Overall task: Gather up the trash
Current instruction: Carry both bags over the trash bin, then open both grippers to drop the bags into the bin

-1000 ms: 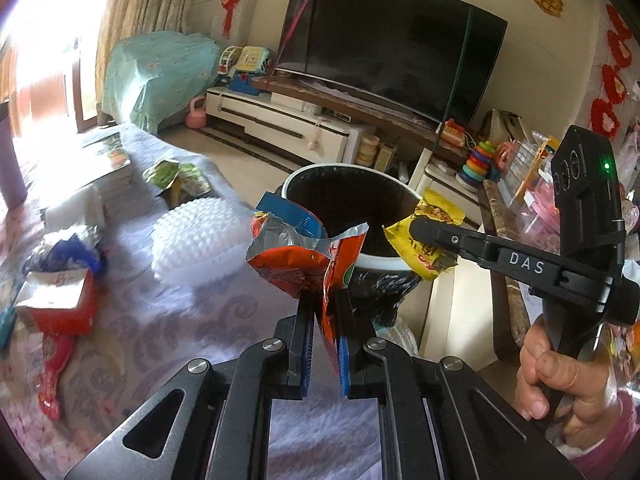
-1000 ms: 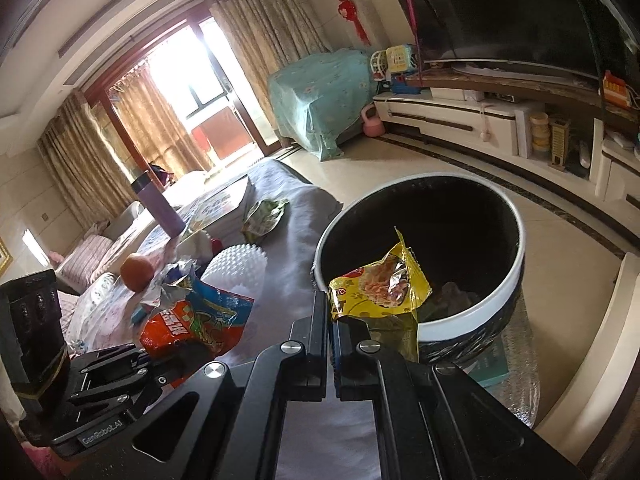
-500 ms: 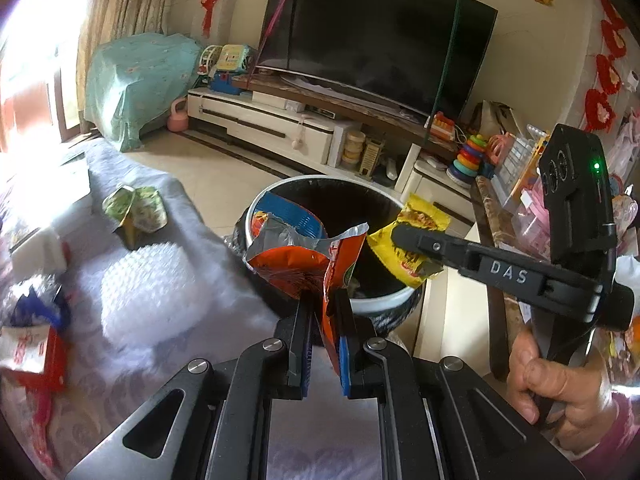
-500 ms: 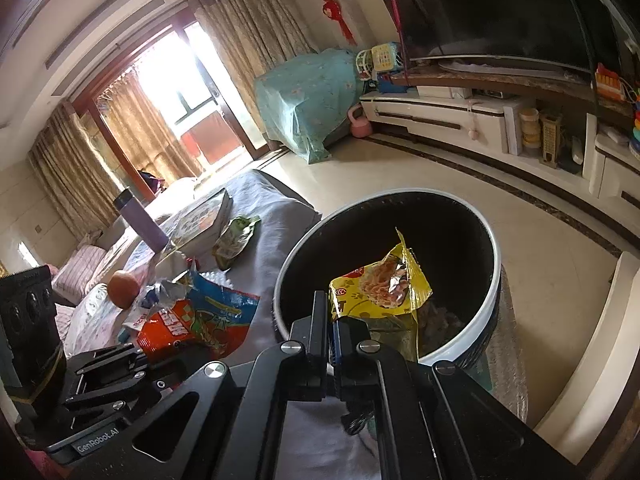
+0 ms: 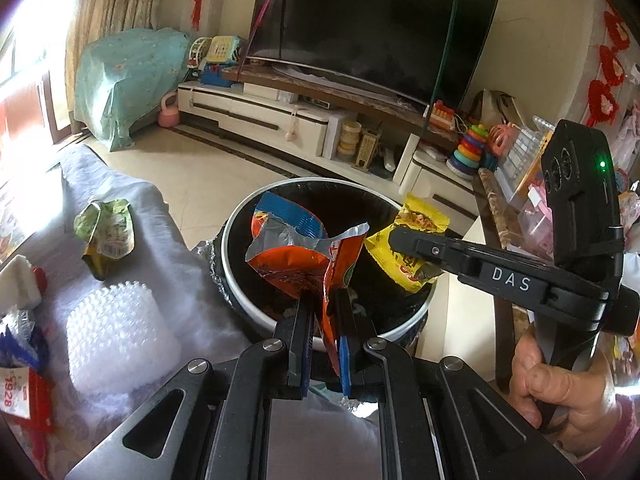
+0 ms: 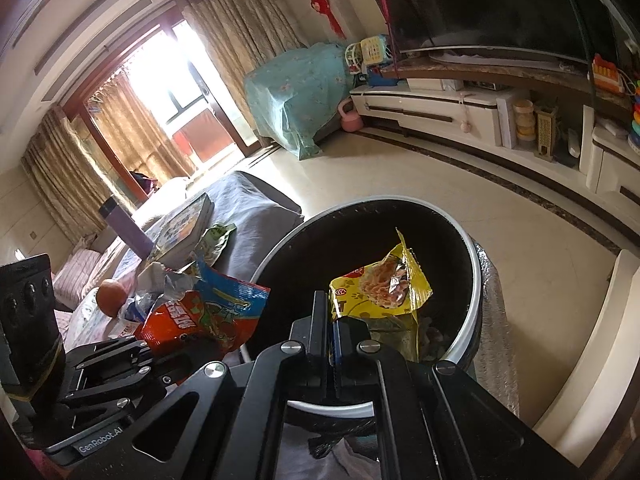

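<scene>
The left gripper [image 5: 324, 320] is pinching an opened orange and blue snack bag [image 5: 296, 252] by its lower edge, its two fingers pressed against the foil from either side. The bag stands upright above the near rim of the trash bin [image 5: 240, 280], a round bin with a white rim and a black liner, and its torn silver mouth gapes toward the television. In the right wrist view the same snack bag [image 6: 200, 312] hangs at the left edge of the bin [image 6: 476, 280], partly over the opening.

The right gripper [image 6: 330, 320] is clamped on a yellow wrapper [image 6: 380, 288], its fingers closed tight on the wrapper's lower left corner. The wrapper is held over the open mouth of the bin, with some dark trash visible below it inside. From the left wrist view the right gripper [image 5: 400, 240] reaches in from the right side, and the yellow wrapper [image 5: 408, 256] sticks out above and below its fingers near the bin's far right rim. The person's right hand [image 5: 560, 384] grips the black handle.

The bin stands just beside a tabletop [image 5: 192, 288] covered with a grey cloth. On it lie a crumpled green wrapper [image 5: 106, 232], a white bumpy foam sheet [image 5: 116, 332], and red and white packaging [image 5: 20, 392] at the left edge.
</scene>
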A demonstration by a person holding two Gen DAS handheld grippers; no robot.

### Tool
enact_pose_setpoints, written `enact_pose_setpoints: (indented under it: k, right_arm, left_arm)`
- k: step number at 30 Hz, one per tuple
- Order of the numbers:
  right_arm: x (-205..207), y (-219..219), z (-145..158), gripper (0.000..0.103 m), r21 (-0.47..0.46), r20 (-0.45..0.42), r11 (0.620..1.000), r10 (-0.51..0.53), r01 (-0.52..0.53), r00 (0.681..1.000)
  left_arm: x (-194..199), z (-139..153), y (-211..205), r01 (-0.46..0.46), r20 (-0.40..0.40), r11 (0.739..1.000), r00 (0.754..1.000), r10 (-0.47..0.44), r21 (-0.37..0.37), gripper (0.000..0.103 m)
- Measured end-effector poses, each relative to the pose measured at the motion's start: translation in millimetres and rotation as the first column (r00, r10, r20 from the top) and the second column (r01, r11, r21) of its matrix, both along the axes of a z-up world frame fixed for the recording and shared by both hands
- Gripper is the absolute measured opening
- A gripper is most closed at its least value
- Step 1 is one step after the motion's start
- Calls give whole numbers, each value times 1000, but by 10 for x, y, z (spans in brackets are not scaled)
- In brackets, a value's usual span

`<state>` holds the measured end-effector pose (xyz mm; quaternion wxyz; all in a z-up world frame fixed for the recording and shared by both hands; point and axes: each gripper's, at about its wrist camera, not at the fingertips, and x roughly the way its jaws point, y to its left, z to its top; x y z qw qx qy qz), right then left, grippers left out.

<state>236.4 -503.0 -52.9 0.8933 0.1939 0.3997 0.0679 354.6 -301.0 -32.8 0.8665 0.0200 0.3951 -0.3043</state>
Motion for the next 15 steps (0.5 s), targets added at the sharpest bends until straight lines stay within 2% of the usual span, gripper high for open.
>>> enact_pose_setpoints:
  k: [13,15]
  right_arm:
    - [108,-43,-94,6,-1,-29,1000,8,-8,1000]
    - [125,-48,-104,6,-6,-33,1000,8,-8,999]
  left_arm:
    - [184,-39,-169,-5,-31,1000,999,6,30,9]
    - [214,-47,-186,-10,-41,999,999,11,36,12]
